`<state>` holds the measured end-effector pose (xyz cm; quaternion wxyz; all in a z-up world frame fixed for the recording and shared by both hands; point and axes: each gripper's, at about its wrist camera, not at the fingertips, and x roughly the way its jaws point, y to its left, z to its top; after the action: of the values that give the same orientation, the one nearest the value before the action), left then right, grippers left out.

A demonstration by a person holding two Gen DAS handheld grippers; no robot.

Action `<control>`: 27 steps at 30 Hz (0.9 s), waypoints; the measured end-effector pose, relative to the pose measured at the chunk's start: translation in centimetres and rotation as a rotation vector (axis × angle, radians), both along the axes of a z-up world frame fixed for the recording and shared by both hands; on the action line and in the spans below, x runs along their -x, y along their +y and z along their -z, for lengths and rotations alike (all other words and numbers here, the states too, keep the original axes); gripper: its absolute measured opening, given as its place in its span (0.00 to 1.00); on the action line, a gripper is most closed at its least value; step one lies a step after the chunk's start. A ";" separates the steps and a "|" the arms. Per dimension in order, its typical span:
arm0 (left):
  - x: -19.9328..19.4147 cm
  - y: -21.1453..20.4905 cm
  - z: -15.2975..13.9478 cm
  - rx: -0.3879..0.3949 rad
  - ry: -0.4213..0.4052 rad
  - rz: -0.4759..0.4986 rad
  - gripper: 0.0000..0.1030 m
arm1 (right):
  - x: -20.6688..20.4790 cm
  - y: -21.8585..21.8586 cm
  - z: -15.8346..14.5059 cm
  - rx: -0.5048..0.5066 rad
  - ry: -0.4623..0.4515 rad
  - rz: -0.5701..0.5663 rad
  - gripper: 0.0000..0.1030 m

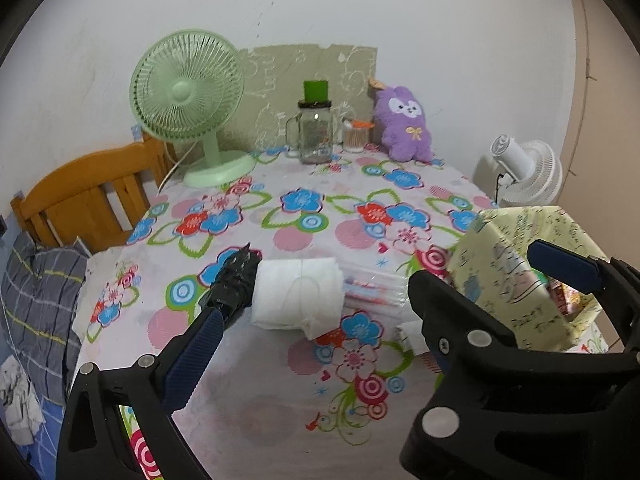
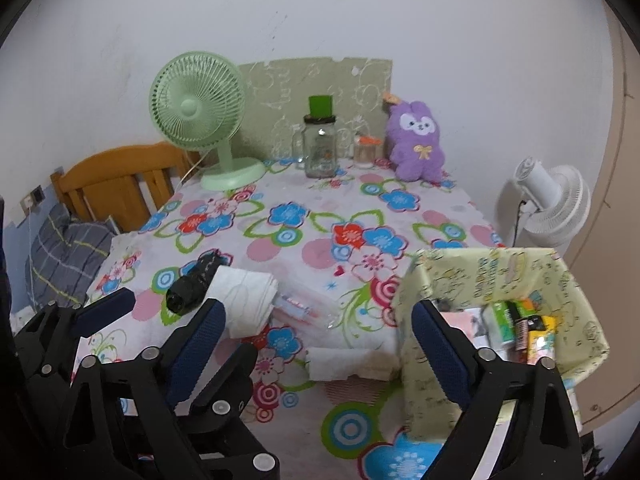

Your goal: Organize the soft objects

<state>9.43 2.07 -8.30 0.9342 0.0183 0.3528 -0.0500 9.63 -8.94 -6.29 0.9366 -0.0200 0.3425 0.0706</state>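
Both grippers, left (image 1: pixel 320 312) and right (image 2: pixel 316 344), spread wide and empty, poised before the white folded cloth (image 1: pixel 298 298) at frame centre beside the black bundle (image 1: pixel 234 284): approach step, probably closing next, then the basket (image 2: pixel 500 272) lower right.

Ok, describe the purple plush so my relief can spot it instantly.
Start at the green fan by the back wall, go right past the glass jar. The purple plush sits upright at the row's end: the only furry thing, white face, yellow bow.
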 end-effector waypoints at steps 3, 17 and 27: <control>-0.6 0.5 1.2 0.001 0.029 -0.009 0.98 | -0.6 0.5 1.0 0.006 0.028 -0.003 0.92; -2.3 1.2 5.4 -0.024 0.128 -0.020 0.98 | -3.4 1.3 6.2 0.020 0.187 0.021 0.80; -3.3 0.7 7.6 -0.048 0.193 -0.014 0.97 | -5.1 0.8 9.1 0.005 0.297 0.035 0.64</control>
<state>12.72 2.75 -15.86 0.8955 0.0332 0.4423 -0.0365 14.73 -8.10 -15.41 0.8767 -0.0057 0.4778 0.0555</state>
